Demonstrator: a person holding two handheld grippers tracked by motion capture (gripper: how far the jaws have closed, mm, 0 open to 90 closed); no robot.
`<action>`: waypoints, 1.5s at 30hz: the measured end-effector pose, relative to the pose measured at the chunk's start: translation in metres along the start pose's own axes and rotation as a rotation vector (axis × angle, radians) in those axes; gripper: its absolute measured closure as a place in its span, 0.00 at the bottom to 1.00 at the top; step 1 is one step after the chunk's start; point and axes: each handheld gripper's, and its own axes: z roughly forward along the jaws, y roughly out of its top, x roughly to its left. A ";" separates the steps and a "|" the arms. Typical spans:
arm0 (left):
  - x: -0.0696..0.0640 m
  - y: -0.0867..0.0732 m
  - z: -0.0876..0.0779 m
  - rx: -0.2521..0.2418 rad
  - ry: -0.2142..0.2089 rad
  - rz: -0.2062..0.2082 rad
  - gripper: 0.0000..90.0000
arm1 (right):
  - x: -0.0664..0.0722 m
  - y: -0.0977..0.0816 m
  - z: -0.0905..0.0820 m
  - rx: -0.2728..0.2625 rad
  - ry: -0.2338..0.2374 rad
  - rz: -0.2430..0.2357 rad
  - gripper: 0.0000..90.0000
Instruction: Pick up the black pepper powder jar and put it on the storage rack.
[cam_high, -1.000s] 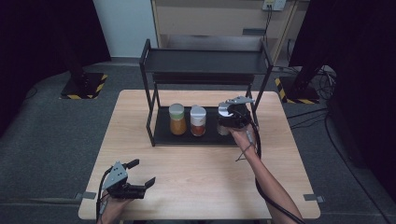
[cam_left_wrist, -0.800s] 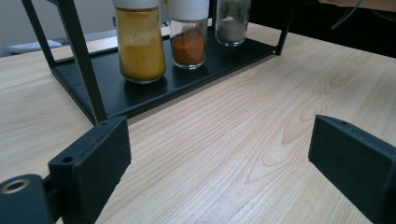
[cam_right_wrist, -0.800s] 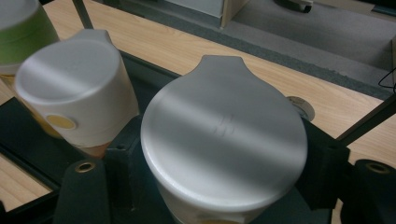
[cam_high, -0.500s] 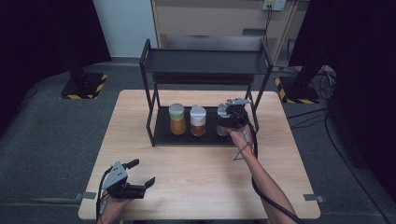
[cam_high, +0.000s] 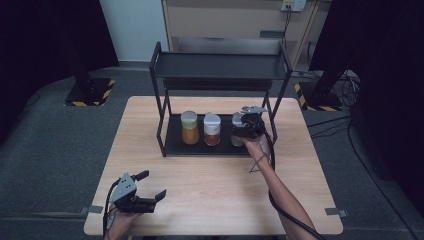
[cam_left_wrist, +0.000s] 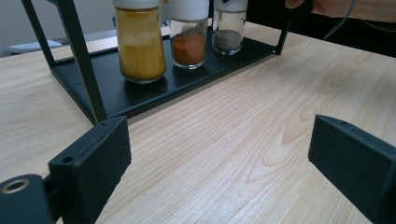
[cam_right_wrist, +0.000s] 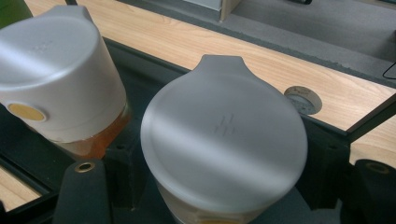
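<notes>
A black two-tier rack (cam_high: 220, 65) stands at the back of the wooden table (cam_high: 215, 185). Its lower shelf (cam_left_wrist: 140, 95) carries three jars in a row: yellow powder (cam_high: 189, 127) (cam_left_wrist: 140, 42), red powder (cam_high: 212, 129) (cam_left_wrist: 188, 39) and grey powder (cam_high: 236, 136) (cam_left_wrist: 228, 30). My right gripper (cam_high: 240, 130) (cam_right_wrist: 229, 172) is shut on the grey-powder jar (cam_right_wrist: 224, 130), one jaw on each side below its grey lid. The red-powder jar (cam_right_wrist: 56, 70) stands close beside it. My left gripper (cam_high: 151, 184) (cam_left_wrist: 219, 154) rests open at the table's near left corner, holding nothing.
The rack's upright posts (cam_high: 159, 100) (cam_left_wrist: 79, 51) frame the shelf, and its top tier overhangs the jars. A small round disc (cam_right_wrist: 302, 99) lies on the table behind the rack. A cable (cam_high: 265, 150) trails from my right gripper along the forearm. Bare wood spans the table's front half.
The right gripper with its jar has shifted very slightly toward the near side of the shelf. The left gripper has kept still.
</notes>
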 end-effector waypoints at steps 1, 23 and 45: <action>0.000 0.000 0.000 -0.001 0.000 0.000 0.06 | 0.000 0.000 0.000 0.000 0.000 -0.001 0.35; -0.001 0.001 0.001 0.006 -0.003 0.008 0.06 | -0.003 -0.005 -0.030 -0.093 0.044 -0.096 0.14; -0.001 0.001 0.003 -0.002 0.001 -0.010 0.06 | -0.014 -0.018 -0.112 -0.246 0.208 -0.171 0.14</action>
